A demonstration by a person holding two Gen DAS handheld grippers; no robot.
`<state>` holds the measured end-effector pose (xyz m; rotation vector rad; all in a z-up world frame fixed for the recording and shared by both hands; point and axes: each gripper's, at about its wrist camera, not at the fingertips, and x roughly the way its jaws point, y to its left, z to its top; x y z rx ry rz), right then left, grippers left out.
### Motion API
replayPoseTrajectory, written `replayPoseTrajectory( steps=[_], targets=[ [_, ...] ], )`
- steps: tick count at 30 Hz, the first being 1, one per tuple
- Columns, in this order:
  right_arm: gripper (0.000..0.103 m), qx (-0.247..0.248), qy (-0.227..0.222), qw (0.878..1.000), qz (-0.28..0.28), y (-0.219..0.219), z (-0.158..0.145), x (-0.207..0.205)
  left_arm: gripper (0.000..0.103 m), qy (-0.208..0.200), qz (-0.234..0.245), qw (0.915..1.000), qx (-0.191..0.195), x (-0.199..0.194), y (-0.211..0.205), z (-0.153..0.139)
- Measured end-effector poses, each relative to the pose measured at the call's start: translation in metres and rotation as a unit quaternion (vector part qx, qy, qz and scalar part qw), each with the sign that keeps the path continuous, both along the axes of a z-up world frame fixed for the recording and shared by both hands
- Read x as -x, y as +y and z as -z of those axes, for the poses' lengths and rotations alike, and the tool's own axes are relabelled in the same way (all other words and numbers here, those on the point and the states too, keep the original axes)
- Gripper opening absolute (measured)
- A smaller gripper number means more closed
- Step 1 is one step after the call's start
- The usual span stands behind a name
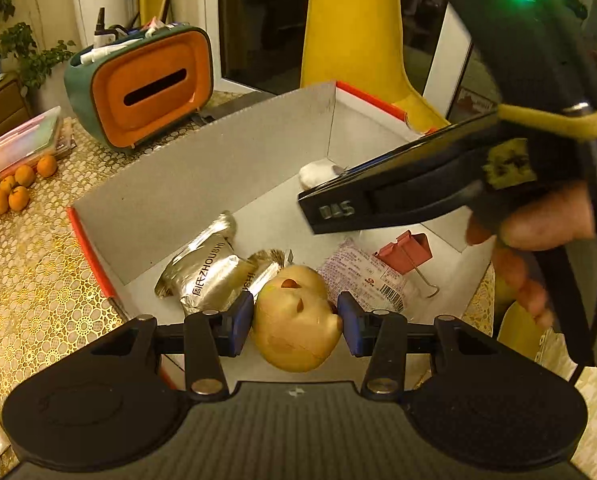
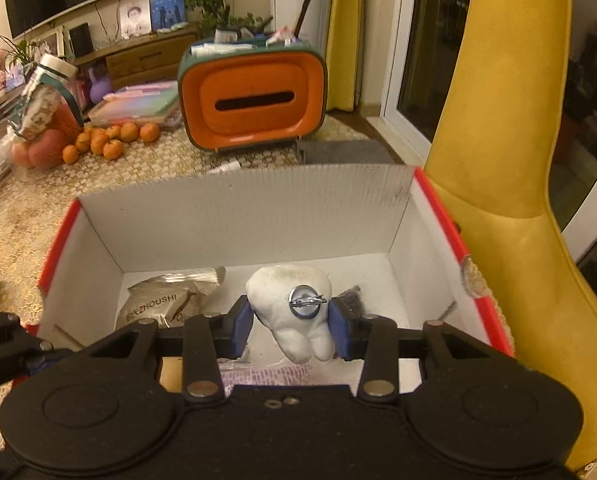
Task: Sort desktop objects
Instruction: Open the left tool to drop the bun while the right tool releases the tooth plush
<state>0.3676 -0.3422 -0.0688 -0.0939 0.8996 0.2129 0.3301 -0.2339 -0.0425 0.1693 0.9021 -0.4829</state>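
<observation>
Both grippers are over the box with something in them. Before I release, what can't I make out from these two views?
- Box floor under the tooth-shaped plush: right wrist view, hidden by the plush and right gripper.
- Floor under the yellow pig-faced toy: left wrist view, hidden by the toy and left gripper.
- Pink packet print: too small to read.
- Silver pouches: partly cut off behind the left gripper.

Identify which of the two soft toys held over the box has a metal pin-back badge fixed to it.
The white tooth-shaped plush, gripped by the right hand-held gripper. The tan round-headed toy in the left hand-held gripper shows no badge.
</observation>
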Motion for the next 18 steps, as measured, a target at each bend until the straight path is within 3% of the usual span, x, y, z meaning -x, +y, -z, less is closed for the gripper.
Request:
replayPoseTrajectory(
  steps=[18],
  targets=[
    [0.043, 0.014, 0.049, 0.999, -0.011, 0.015, 0.022, -0.014, 0.045, 0.009, 0.016, 0.9998, 0.0, -0.001, 0.0, 0.005]
  ],
)
